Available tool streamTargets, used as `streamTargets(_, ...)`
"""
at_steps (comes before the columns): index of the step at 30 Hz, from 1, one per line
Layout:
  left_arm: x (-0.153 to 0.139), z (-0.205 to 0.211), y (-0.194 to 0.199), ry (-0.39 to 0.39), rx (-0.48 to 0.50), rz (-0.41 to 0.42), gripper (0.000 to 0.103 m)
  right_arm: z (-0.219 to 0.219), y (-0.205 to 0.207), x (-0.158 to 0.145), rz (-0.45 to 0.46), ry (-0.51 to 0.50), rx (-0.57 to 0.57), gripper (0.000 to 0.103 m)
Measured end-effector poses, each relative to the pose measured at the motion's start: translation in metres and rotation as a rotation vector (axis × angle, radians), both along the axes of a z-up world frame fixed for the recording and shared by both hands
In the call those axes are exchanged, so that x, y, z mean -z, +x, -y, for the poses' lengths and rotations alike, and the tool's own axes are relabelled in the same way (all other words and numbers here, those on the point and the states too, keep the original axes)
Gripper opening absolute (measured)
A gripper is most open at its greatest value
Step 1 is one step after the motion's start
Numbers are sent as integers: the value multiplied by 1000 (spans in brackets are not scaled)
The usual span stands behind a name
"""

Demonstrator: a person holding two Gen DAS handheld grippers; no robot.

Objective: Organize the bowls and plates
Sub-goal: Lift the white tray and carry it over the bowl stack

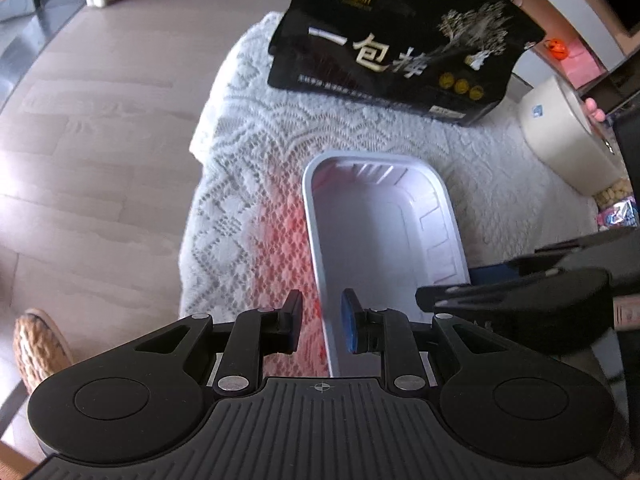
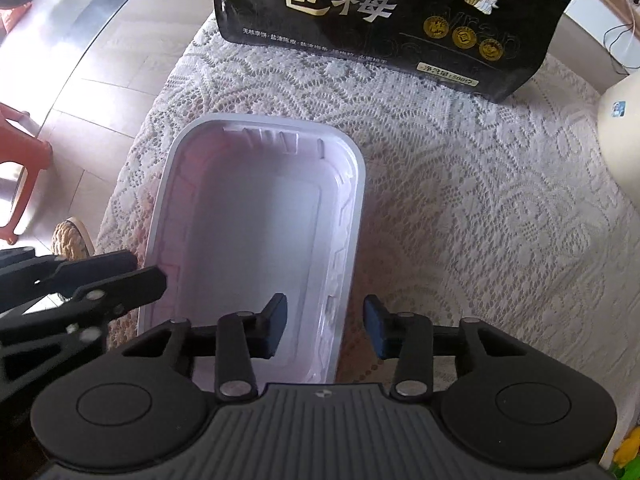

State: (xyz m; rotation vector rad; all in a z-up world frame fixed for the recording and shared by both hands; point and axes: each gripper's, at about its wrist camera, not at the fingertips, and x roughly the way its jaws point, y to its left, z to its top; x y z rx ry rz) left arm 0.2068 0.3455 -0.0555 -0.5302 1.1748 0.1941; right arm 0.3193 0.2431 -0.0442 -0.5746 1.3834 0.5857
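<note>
left wrist view: the left claw (image 1: 320, 320) points down at a white rectangular tray (image 1: 380, 224) lying on a lace-covered counter (image 1: 248, 152). its jaws stand narrowly apart and straddle the tray's left wall near the near corner, one pad outside, the blue pad (image 1: 350, 320) inside; whether the pads press on the wall cannot be told. ahead of the claw, past the tray, a black snack bag (image 1: 400, 40) stands upright. to the right of the claw the other claw reaches in at the tray's right side, and further ahead on the right lies a cream paper roll (image 1: 560, 132).

right wrist view: the right claw (image 2: 326, 326) straddles the tray's (image 2: 248, 216) right wall, one finger inside, one outside over the lace, with a visible gap on each side of the wall, so it grips nothing. the left claw (image 2: 120, 280) shows at the left, at the tray's left rim. the black snack bag (image 2: 380, 12) stands ahead.
</note>
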Motion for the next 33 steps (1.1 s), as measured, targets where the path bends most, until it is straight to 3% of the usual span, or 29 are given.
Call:
streamTargets(3,4,4,5,-24,18,-5,25,-1,-4,3,-2,-15,-18,27)
streamTargets(10,7,3,1,-36,-2,-3,24,6,-17,-10,29,29,-20,26)
streamTargets(13,-8,4,-7,-23,-2,38,24,15,-27,-29,61,86,-26,26)
streamTargets(18,-62,14,-29,4,-11,192,24,40,-48,-80,144,188,-52,26)
streamTargets(23,-112,48,-59,15,24,330,24,84,-72,-130,234,279,-54,26)
streamTargets(26,-126,74,-72,-1,68,380,24,118,-87,-158,318,327,-39,27)
streamTargets(30,-132,115,-77,-7,147,416,24,159,-98,-171,394,349,-3,29)
streamTargets(33,-117,142,-70,1,199,395,24,186,-102,-163,427,351,18,31)
